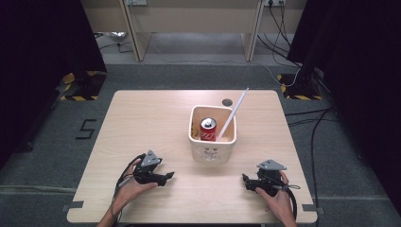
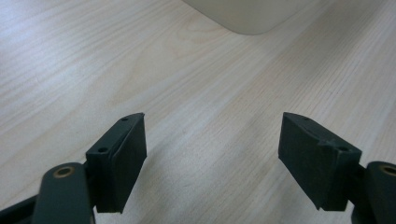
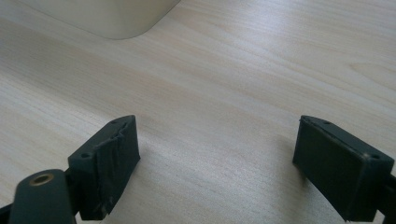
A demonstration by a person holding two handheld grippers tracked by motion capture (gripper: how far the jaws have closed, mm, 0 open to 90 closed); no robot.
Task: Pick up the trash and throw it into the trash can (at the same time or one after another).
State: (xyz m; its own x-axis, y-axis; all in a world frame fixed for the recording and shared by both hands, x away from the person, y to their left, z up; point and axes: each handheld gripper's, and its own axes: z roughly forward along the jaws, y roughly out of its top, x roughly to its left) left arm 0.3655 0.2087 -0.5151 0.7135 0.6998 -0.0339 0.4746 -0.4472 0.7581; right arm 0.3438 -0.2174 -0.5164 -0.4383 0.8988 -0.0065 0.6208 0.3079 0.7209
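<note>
A: Entry, high view. Pale wooden desk (image 1: 142, 123), square top. Cream square plastic bin (image 1: 212, 146) sits near the desk's middle, a little toward the far edge and right of centre

B: Contents?

A: A red drink can (image 1: 208, 129) stands upright inside, on the bin's left half. A long white stick (image 1: 233, 115) leans from the bin's inside, its upper end past the far right corner of the rim. Small dark round spot (image 1: 227, 101) on the desk just behind the bin

B: Left gripper (image 1: 168, 176)?

A: Near the front edge, left of the bin, tips pointing right. In the left gripper view its jaws are spread wide, bare wood between them, bin corner (image 2: 243, 18) ahead and apart

B: Right gripper (image 1: 245, 179)?

A: Near the front right corner, tips pointing left toward the bin. Jaws likewise spread, nothing between them; bin corner (image 3: 112, 21) ahead at upper left, no contact

B: Both low over the desk?

A: Yes, whether resting on it I cannot tell
</note>
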